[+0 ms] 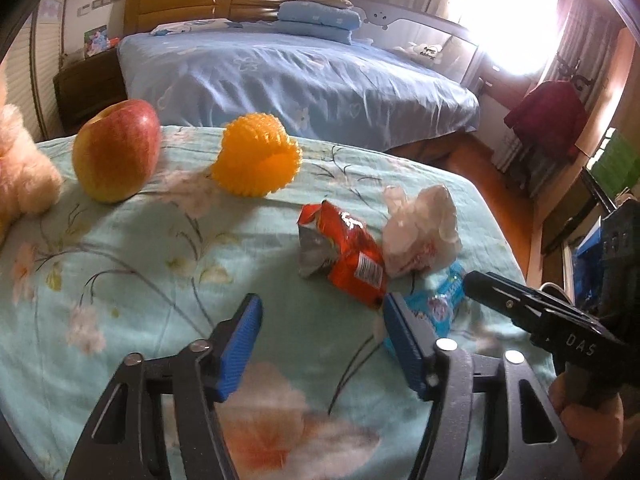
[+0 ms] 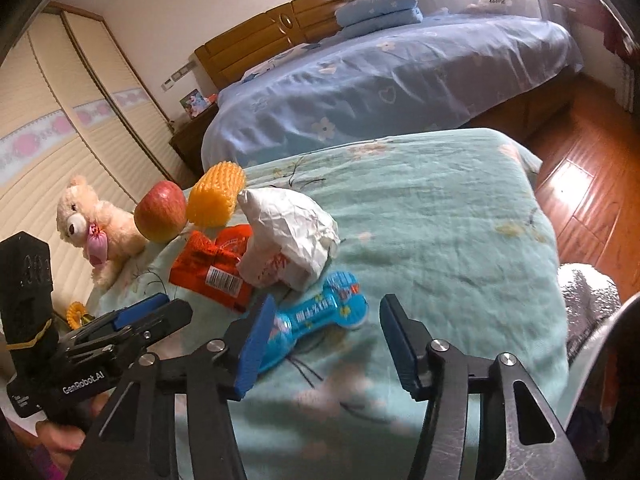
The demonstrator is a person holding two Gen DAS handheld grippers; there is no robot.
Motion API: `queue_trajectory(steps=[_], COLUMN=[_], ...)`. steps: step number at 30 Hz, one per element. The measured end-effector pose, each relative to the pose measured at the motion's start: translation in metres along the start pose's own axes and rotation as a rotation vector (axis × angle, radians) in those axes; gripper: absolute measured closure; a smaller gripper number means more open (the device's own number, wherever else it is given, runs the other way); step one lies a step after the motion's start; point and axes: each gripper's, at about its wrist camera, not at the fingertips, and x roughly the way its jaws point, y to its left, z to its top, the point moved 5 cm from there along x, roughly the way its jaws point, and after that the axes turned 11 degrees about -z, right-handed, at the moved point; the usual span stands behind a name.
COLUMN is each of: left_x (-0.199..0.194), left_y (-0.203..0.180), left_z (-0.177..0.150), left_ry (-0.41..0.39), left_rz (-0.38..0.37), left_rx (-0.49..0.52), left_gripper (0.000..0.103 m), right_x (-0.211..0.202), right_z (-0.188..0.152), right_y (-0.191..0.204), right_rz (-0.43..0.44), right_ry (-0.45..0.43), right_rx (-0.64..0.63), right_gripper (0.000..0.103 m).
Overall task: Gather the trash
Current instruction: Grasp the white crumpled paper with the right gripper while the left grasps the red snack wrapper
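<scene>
As seen from the left wrist view, the left hand-held gripper (image 1: 320, 344) stands with its jaws apart and nothing between the blue pads, held over the floral green cover (image 1: 120, 300) of the counter. The trash lies in a cluster right of centre: an orange snack wrapper (image 1: 344, 256), a crumpled white paper wad (image 1: 420, 232) touching it on the right, and a blue wrapper (image 1: 436, 300) just below the wad, partly hidden behind the right-hand pad. The orange wrapper sits just above and right of the jaw gap, not inside it. An apple (image 1: 116, 150) and an orange foam fruit net (image 1: 256, 156) stand well apart at upper left.

From the right wrist view, the right hand-held gripper (image 2: 324, 344) also has its jaws apart. The blue wrapper (image 2: 320, 320) lies in the gap, its near end against or behind the left-hand pad; the right-hand pad is clear of it, so no grip is made. The white wad (image 2: 288, 236) and orange wrapper (image 2: 212, 268) sit just above it in frame; a teddy bear (image 2: 92, 224) sits at left.

Judgement: the step in hand is the approach to a first pickup. The next move calls for the right jaws to settle around the blue wrapper and close, while the left shifts up and right onto the orange wrapper.
</scene>
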Motion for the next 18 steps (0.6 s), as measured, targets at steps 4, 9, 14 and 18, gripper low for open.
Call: queue_trajectory(steps=[4, 9, 14, 18], left_x=[0.014, 0.027, 0.033, 0.027], left_y=[0.003, 0.004, 0.002, 0.003], left_z=[0.006, 0.011, 0.013, 0.011], left_ry=[0.01, 0.019, 0.008, -0.011], left_rz=[-0.016, -0.047, -0.054, -0.049], left_rx=[0.001, 0.003, 0.028, 0.039], left_gripper=[0.065, 0.09, 0.101, 0.103], right_x=[0.008, 0.018, 0.027, 0.026], right_z=[0.004, 0.01, 0.014, 0.014], right_y=[0.004, 0.009, 0.016, 0.018], right_rz=[0.019, 0.028, 0.027, 0.018], right_ry=[0.007, 0.015, 0.023, 0.014], right_rx=[-0.009, -0.025, -0.052, -0.07], right_gripper=[0.049, 0.05, 0.07, 0.09])
